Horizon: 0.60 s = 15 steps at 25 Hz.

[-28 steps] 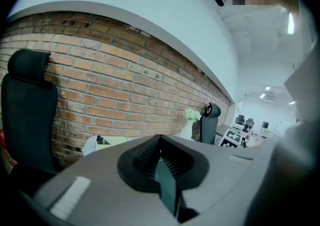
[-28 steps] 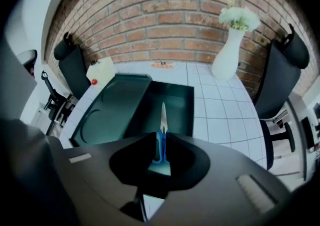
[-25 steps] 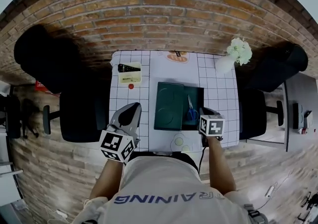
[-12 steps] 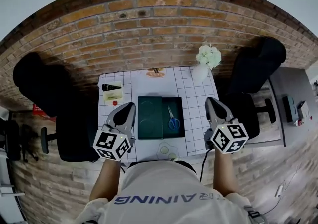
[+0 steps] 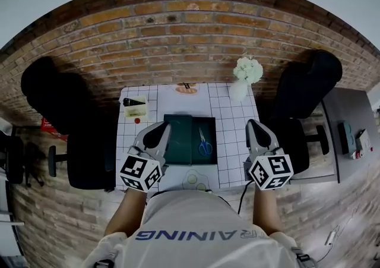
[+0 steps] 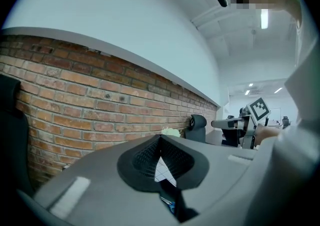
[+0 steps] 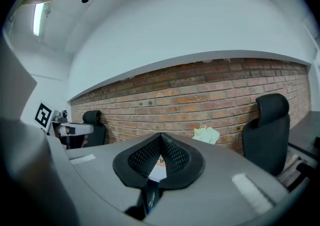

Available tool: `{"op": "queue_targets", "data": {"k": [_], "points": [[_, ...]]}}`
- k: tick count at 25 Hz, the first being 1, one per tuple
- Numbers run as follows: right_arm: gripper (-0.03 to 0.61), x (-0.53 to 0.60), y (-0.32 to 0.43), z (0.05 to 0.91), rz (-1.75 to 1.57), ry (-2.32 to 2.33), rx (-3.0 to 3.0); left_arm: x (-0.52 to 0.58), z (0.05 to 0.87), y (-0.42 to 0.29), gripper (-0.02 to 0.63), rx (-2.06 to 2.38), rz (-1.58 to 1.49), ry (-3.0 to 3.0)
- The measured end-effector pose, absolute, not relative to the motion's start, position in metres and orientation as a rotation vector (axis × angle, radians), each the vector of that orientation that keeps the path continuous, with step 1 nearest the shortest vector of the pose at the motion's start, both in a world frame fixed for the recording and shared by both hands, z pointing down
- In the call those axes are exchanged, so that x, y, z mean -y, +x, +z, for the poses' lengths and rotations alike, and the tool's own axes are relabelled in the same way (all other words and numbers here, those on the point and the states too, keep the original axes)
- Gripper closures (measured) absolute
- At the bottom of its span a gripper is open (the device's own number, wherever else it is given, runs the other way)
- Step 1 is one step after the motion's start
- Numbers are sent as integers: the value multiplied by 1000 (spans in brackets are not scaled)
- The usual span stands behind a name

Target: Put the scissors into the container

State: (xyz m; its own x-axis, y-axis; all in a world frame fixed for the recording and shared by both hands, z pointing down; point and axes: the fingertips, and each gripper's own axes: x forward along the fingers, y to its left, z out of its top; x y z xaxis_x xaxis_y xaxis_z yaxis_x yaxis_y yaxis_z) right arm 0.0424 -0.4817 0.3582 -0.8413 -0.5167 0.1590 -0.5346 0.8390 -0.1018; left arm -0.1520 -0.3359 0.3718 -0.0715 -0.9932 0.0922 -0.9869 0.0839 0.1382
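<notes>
Head view: the left claw [image 5: 157, 135] and the right claw [image 5: 256, 130], both closed and empty, are held toward the counter's [image 5: 230, 160] near edge, flanking the container [image 5: 184, 142]. The blue-handled scissors [image 5: 204, 143] lie inside its right half. The container is dark green and rectangular, and the counter has a white square grid.

Left gripper view: ribbed black pads [image 6: 145, 157] meet at their tips, gripping nothing.

Right gripper view: pads [image 7: 175, 155] likewise touch tip to tip, before a brick wall [image 7: 200, 94].
</notes>
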Motion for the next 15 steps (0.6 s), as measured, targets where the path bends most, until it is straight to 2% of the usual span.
{"op": "queue_targets", "data": {"k": [15], "points": [[563, 474, 9, 377, 195, 677, 2865, 314, 378, -168, 612, 2256, -89, 1916]]}}
